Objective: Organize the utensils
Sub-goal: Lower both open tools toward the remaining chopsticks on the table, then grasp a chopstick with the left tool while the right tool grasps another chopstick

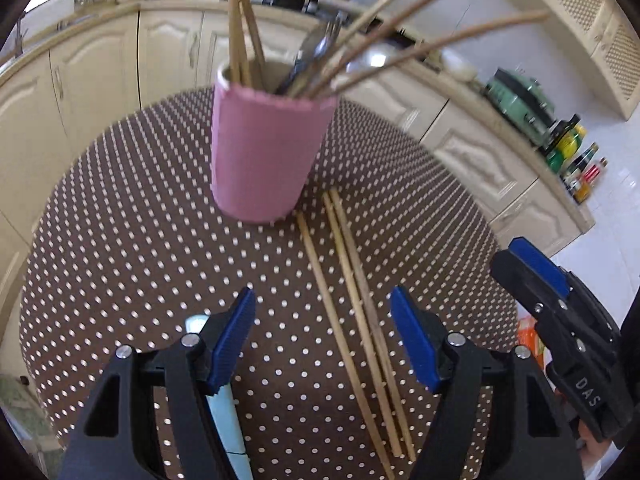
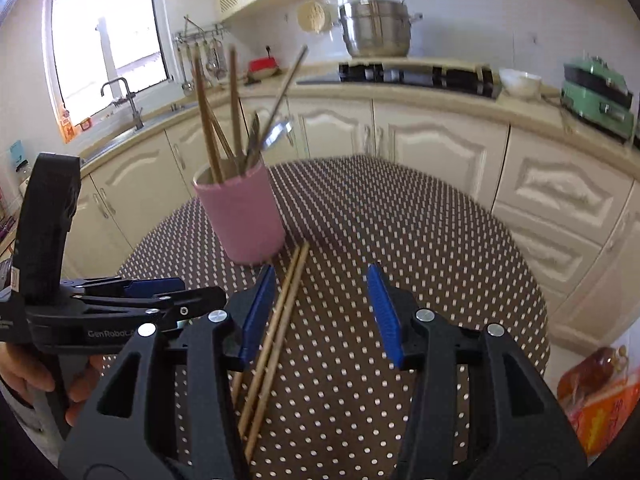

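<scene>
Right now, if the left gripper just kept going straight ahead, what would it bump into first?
Probably the pink cup: it stands straight ahead of the open left gripper. The loose chopsticks lie lower, on the table, though depth is unclear.

Chopsticks (image 1: 352,320) lie on table (image 1: 120,240) before cup (image 1: 260,152).

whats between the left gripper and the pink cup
Three loose chopsticks lie on the dotted tablecloth, running from between the open left hand-held gripper fingers up to the pink cup. The left wrist view shows it.
</scene>
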Demonstrator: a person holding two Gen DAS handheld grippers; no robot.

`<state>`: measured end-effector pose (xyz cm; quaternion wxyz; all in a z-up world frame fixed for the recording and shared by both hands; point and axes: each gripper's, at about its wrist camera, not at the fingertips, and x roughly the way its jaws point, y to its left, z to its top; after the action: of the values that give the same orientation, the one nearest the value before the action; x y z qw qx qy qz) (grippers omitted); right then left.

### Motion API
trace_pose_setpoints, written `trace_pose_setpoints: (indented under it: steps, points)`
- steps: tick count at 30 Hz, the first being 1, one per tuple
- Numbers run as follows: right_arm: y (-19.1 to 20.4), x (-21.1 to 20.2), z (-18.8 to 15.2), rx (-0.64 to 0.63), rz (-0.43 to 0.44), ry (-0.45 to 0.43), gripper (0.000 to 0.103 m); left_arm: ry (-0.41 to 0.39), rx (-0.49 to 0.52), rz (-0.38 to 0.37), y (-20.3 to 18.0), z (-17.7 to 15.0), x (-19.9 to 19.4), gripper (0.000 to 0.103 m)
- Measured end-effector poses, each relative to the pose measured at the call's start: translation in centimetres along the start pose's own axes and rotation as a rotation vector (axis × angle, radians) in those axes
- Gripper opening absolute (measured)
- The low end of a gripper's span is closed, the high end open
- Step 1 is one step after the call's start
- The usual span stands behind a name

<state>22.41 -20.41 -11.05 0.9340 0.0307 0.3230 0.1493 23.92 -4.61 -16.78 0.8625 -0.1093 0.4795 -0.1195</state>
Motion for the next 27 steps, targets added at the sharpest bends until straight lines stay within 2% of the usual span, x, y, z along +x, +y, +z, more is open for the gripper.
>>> trace_pose_setpoints:
  steps: [3,5,7,12,14,19,23,27]
  points:
    - [-0.7,1.0,-0.9,0.027,0.011,0.044,0.048,0.026,0.011,0.046,-0.2,-0.4,2.0,0.068]
    - [-1.1,1.7,-1.4,0.039,0.019,0.07,0.049,0.062,0.018,0.05,-0.5,-0.4,3.3,0.057]
    - [-1.3,2.1,-1.6,0.048,0.024,0.087,0.05,0.088,0.015,0.07,-0.7,-0.3,4.6,0.054]
    - [-1.9,2.8,-2.2,0.065,0.036,0.106,0.051,0.078,0.066,0.141,-1.8,0.1,5.6,0.049]
    - [-2.3,3.0,-2.2,0.073,0.039,0.114,0.051,0.08,0.112,0.196,-2.3,0.1,6.1,0.038]
    - [-2.7,3.5,-2.1,0.085,0.051,0.127,0.052,0.083,0.165,0.244,-3.5,0.6,7.0,0.025]
    - [-2.5,4.0,-1.9,0.085,0.053,0.149,0.052,0.082,0.178,0.229,-3.7,0.8,7.3,0.007]
    - [-1.9,4.8,-1.7,0.068,0.043,0.195,0.052,0.076,0.126,0.178,-2.8,0.3,6.7,0.005]
